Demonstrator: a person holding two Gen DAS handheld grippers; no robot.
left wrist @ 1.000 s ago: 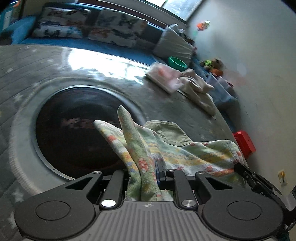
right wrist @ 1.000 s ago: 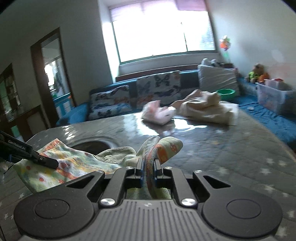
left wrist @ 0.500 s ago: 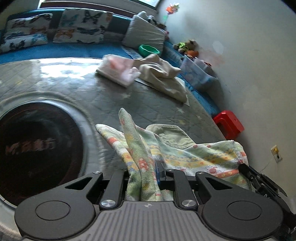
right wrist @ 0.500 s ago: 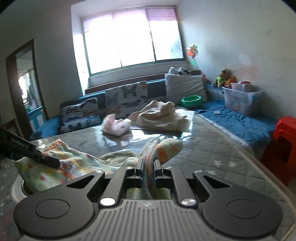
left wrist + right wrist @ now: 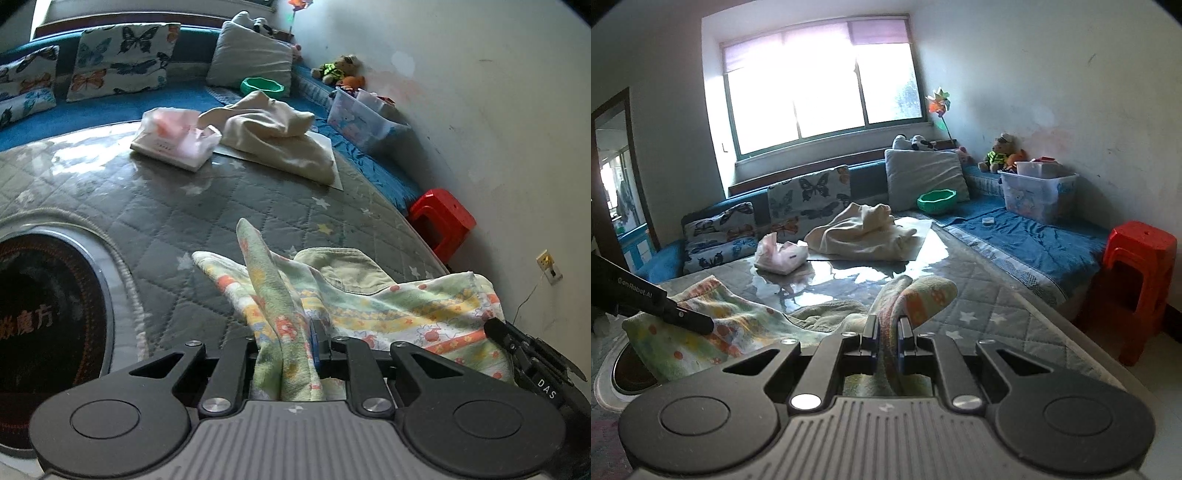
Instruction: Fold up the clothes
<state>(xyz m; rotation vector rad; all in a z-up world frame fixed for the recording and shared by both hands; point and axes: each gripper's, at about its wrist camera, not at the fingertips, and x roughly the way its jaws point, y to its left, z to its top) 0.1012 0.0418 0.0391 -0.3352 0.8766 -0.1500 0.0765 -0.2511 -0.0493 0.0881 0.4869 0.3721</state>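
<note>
A small green garment with a flower print [image 5: 388,306] is stretched between my two grippers above the grey quilted table [image 5: 229,206]. My left gripper [image 5: 286,341] is shut on one bunched edge of it, which sticks up between the jaws. My right gripper [image 5: 886,326] is shut on the opposite edge [image 5: 916,295]. In the right wrist view the garment [image 5: 701,332] sags leftward to the left gripper's black fingers [image 5: 683,317]. The right gripper's fingers [image 5: 517,339] show at the lower right of the left wrist view.
A cream garment [image 5: 280,136] and a pink-and-white pack [image 5: 177,136] lie at the table's far side. A round dark inset [image 5: 44,325] is sunk in the table at the left. A blue couch [image 5: 1027,240] with cushions, a clear bin [image 5: 1038,192] and a red stool [image 5: 1137,273] stand beyond.
Both grippers have carried the garment sideways across the table, away from the dark round inset toward the table's right edge; the red stool has come into view. Both grips are unchanged.
</note>
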